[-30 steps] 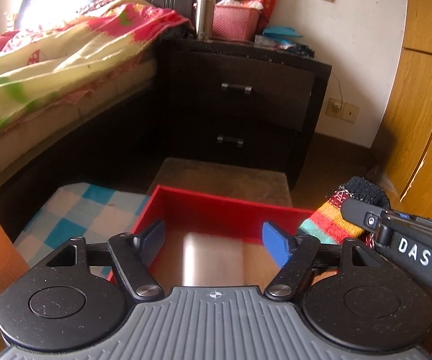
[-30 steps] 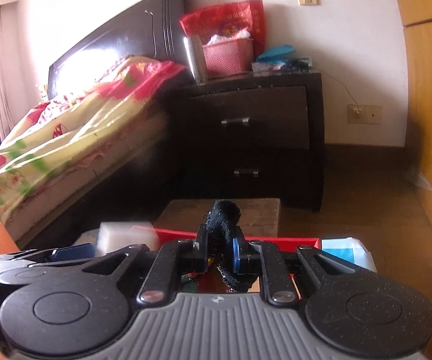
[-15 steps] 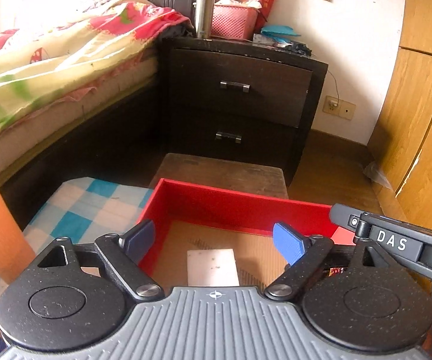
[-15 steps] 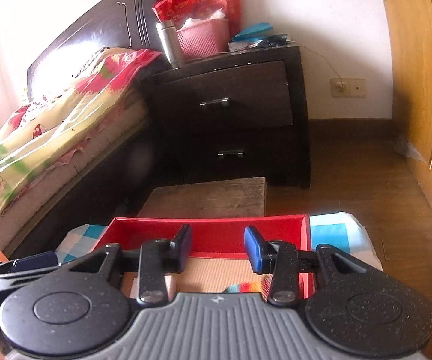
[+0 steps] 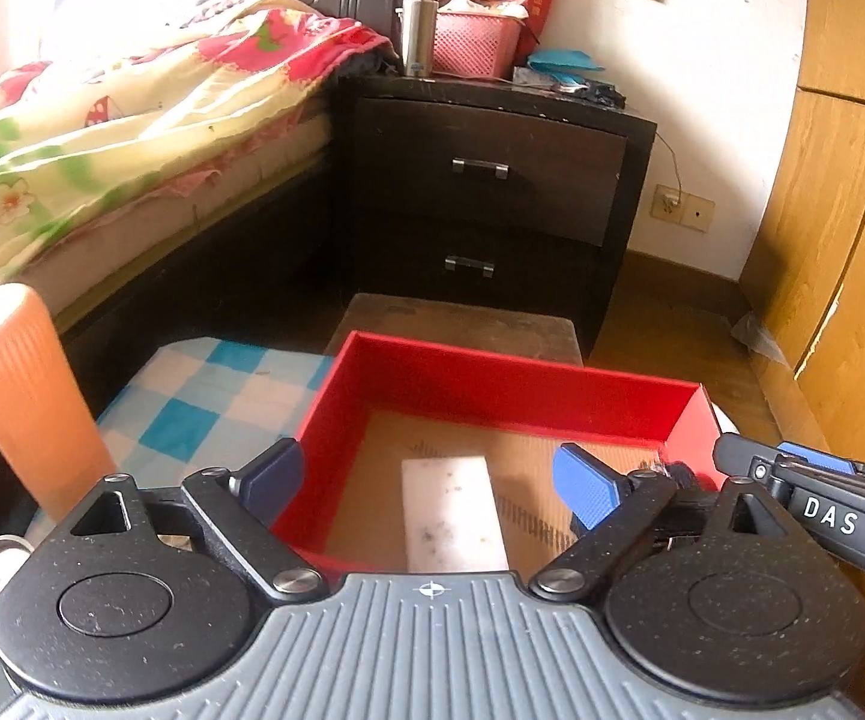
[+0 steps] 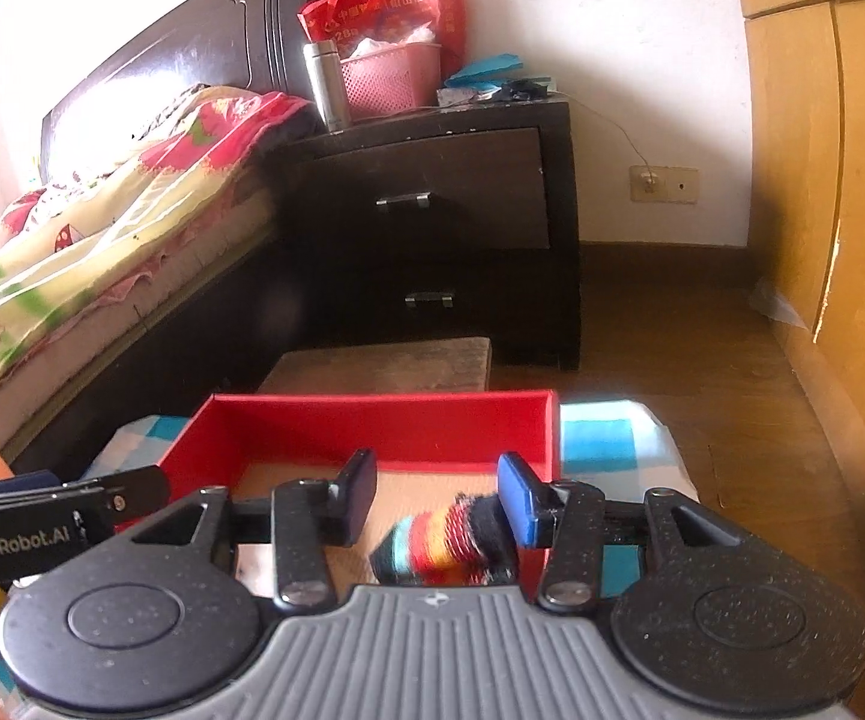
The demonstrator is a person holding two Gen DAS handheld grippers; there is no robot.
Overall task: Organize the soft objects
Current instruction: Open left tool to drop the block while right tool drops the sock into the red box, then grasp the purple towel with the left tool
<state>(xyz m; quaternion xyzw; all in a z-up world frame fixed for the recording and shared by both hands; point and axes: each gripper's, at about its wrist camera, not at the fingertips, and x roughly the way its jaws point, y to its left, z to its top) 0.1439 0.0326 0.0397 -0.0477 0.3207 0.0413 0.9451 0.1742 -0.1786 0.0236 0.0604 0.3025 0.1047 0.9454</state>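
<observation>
**Over the red box, sock and sponge both lying inside**

Above a red box [image 5: 492, 384] on a blue-and-white checked cloth [image 5: 192, 396], both grippers point down into the cardboard-lined bottom. The left gripper [image 5: 432, 483] has its fingers [image 5: 588, 483] spread wide and opening further, with nothing gripped; a white sponge block [image 5: 450, 516] lies flat on the box floor between and below them, untouched by either finger. The right gripper [image 6: 438, 492] has its fingers [image 6: 519, 504] moderately apart and opening as well. A striped sock [image 6: 444, 546] with a black cuff lies on the box floor just below them, near the right wall of the box [image 6: 372, 420]; its dark cuff sits right beside the blue right finger, and I cannot tell whether the 2 touch. The left finger stands clear of the sock.

From the left wrist view, the right gripper [image 5: 792, 480] comes in from the right edge over the box's right corner. An orange ribbed cylinder [image 5: 24, 396] stands upright on the cloth to the left of the box. Beyond the box sits a low brown stool [image 5: 462, 324], then a dark nightstand [image 5: 492, 180] with 2 drawers, carrying a steel flask [image 5: 419, 30] and a pink basket [image 5: 474, 45]. A bed [image 5: 102, 120] with a flowered quilt runs along the left
</observation>
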